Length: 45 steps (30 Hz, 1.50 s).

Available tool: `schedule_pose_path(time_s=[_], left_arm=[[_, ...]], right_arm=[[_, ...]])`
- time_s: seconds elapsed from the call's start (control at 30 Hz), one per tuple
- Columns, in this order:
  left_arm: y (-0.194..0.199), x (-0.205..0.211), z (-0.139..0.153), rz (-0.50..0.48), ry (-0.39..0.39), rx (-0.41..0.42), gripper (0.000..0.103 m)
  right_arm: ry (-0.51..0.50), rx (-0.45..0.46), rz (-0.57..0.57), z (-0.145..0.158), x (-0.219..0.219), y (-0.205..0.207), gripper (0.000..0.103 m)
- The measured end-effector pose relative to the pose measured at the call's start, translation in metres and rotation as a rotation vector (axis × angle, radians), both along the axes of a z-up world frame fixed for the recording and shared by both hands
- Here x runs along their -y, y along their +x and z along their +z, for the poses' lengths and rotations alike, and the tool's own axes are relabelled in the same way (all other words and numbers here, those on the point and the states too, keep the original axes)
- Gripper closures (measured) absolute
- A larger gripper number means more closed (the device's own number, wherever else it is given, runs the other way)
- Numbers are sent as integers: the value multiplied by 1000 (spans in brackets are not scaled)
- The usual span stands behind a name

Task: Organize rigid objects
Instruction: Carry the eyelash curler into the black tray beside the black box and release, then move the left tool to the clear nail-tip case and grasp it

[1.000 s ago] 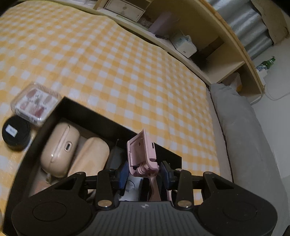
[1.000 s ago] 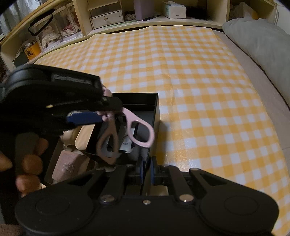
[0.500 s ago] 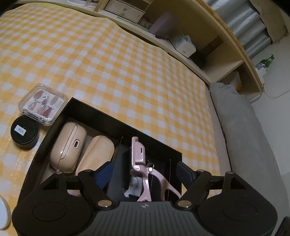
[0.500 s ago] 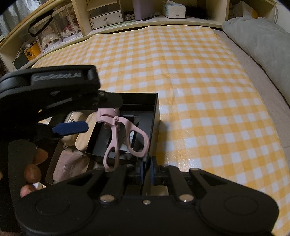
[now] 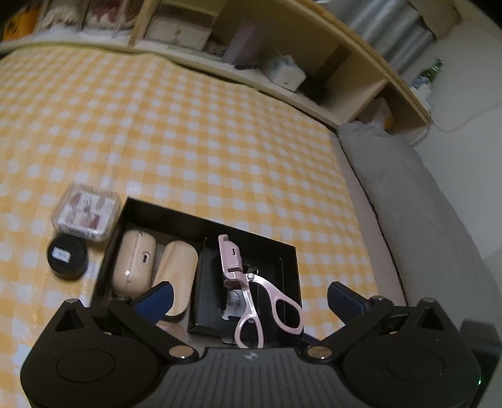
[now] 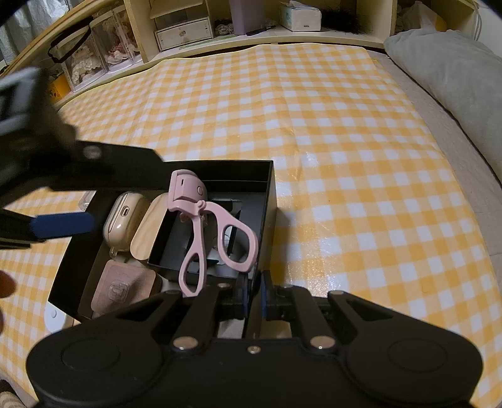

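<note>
A pink eyelash curler (image 5: 248, 282) (image 6: 200, 226) lies loose on a small inner tray inside the black box (image 5: 204, 219) (image 6: 269, 201). My left gripper (image 5: 249, 296) hangs above it, its jaws opening wide and touching nothing; one blue pad (image 6: 62, 224) shows in the right wrist view. My right gripper (image 6: 254, 292) is shut on the box's near wall. A beige earbud case (image 5: 135, 263), a wooden oval piece (image 5: 177, 276) and a brownish compact (image 6: 122, 287) also lie in the box.
A clear case of false nails (image 5: 86, 216) and a black round jar (image 5: 66, 257) sit on the yellow checked cloth left of the box. A grey pillow (image 5: 423, 204) borders the right side. Wooden shelves (image 6: 188, 28) run along the back.
My left gripper opened and let go of the eyelash curler, which dropped onto the tray in the box. That gripper then rose. The right gripper has not moved.
</note>
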<state>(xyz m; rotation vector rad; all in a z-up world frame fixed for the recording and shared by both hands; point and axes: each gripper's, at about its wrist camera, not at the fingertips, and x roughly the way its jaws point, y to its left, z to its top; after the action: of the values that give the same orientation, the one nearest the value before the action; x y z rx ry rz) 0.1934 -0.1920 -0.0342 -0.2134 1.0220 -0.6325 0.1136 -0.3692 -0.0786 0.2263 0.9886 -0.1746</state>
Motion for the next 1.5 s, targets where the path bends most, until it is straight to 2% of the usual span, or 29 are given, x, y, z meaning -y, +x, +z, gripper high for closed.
schedule_pose_path(time_s=[0.2, 0.43, 0.7, 0.87, 1.1, 1.27, 1.43, 1.5], left_arm=[[-6, -17, 13, -61, 31, 44, 0], [-6, -50, 26, -118, 114, 133, 0], [7, -89, 26, -116, 214, 185, 0], [24, -106, 11, -76, 270, 194, 0], [47, -114, -27, -141, 353, 233, 0], [68, -114, -36, -111, 303, 250, 1], [86, -98, -54, -146, 345, 297, 9], [90, -92, -63, -165, 355, 301, 9]], right_arm=[[1, 1, -1, -1, 1, -1, 95], [0, 0, -1, -1, 1, -1, 95], [-3, 0, 0, -1, 0, -1, 95], [-7, -5, 1, -1, 1, -2, 95], [-8, -5, 2, -2, 1, -2, 95], [-7, -5, 1, -2, 1, -2, 95], [-6, -5, 2, -1, 0, -1, 94], [-5, -4, 1, -1, 0, -2, 94]])
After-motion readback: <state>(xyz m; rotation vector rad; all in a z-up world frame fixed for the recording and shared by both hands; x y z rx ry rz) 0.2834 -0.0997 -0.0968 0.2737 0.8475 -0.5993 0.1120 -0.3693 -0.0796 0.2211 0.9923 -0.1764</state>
